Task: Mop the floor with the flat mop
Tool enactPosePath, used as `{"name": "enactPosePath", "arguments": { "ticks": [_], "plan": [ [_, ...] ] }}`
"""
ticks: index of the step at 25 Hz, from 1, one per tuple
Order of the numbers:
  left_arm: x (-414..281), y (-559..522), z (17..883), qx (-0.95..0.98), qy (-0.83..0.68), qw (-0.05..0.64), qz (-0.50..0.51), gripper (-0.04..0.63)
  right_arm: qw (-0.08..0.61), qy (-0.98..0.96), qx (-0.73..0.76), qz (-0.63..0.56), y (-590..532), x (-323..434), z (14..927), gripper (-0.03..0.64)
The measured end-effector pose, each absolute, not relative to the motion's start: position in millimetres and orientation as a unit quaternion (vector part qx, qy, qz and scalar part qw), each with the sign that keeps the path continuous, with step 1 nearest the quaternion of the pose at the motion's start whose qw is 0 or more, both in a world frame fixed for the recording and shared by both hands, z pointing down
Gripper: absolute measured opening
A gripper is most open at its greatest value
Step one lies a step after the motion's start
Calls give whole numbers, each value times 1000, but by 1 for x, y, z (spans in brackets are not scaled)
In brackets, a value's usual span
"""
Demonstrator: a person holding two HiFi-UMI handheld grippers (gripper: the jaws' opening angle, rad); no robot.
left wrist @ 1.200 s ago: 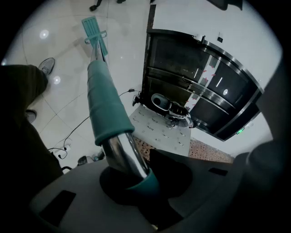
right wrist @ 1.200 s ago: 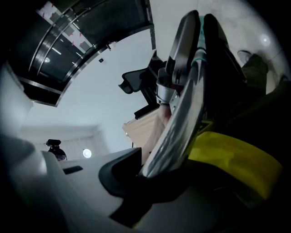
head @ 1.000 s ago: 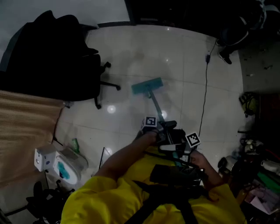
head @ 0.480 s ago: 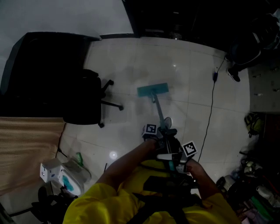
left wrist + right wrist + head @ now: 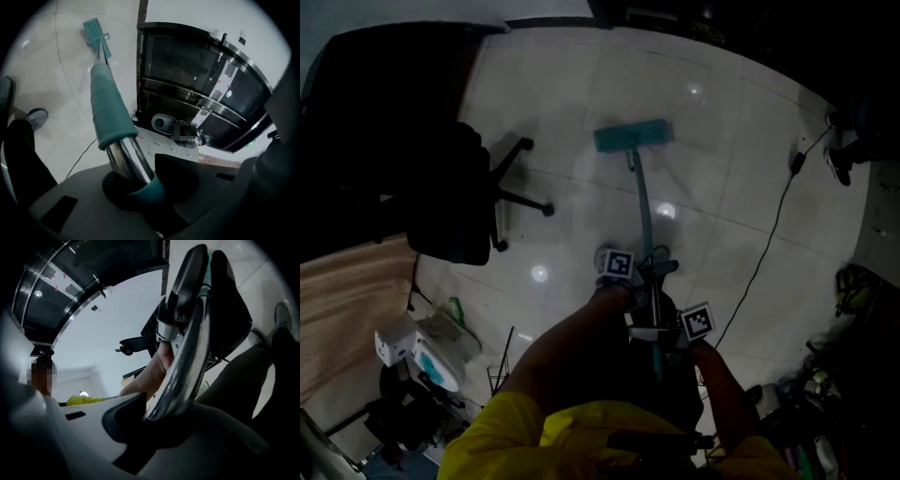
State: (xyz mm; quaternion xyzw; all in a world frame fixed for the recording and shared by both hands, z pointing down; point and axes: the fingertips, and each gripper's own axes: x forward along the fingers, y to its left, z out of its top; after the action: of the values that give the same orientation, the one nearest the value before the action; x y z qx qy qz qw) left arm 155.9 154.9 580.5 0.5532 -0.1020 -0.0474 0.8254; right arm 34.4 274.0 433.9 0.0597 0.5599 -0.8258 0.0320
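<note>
The flat mop's teal head (image 5: 633,136) lies flat on the pale tiled floor (image 5: 722,141) ahead of me. Its pole (image 5: 644,220) runs straight back to my hands. My left gripper (image 5: 642,279) is shut on the pole higher up, and my right gripper (image 5: 662,330) is shut on it just behind. In the left gripper view the chrome pole with its teal sleeve (image 5: 108,105) rises out of the left gripper (image 5: 137,185) toward the mop head (image 5: 93,30). The right gripper view shows the right gripper (image 5: 161,420) clamped round the chrome pole (image 5: 183,364), with the left gripper above it.
A black office chair (image 5: 455,192) stands left of the mop. A black cable (image 5: 769,239) trails across the tiles on the right. A woven mat (image 5: 347,300) and a white device (image 5: 398,342) sit at the lower left. A dark cabinet (image 5: 197,84) and my shoe (image 5: 35,117) appear in the left gripper view.
The mop head has slid farther forward across the tiles and the pole now points straight ahead. Both grippers kept their hold on the pole.
</note>
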Motion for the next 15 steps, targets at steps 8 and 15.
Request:
{"name": "enactPosePath", "arguments": {
  "ticks": [8, 15],
  "plan": [
    [141, 105, 658, 548, -133, 818, -109, 58, -25, 536, 64, -842, 242, 38, 522, 43],
    [94, -29, 720, 554, -145, 814, -98, 51, -76, 570, 67, -815, 124, -3, 610, 11]
  ]
}}
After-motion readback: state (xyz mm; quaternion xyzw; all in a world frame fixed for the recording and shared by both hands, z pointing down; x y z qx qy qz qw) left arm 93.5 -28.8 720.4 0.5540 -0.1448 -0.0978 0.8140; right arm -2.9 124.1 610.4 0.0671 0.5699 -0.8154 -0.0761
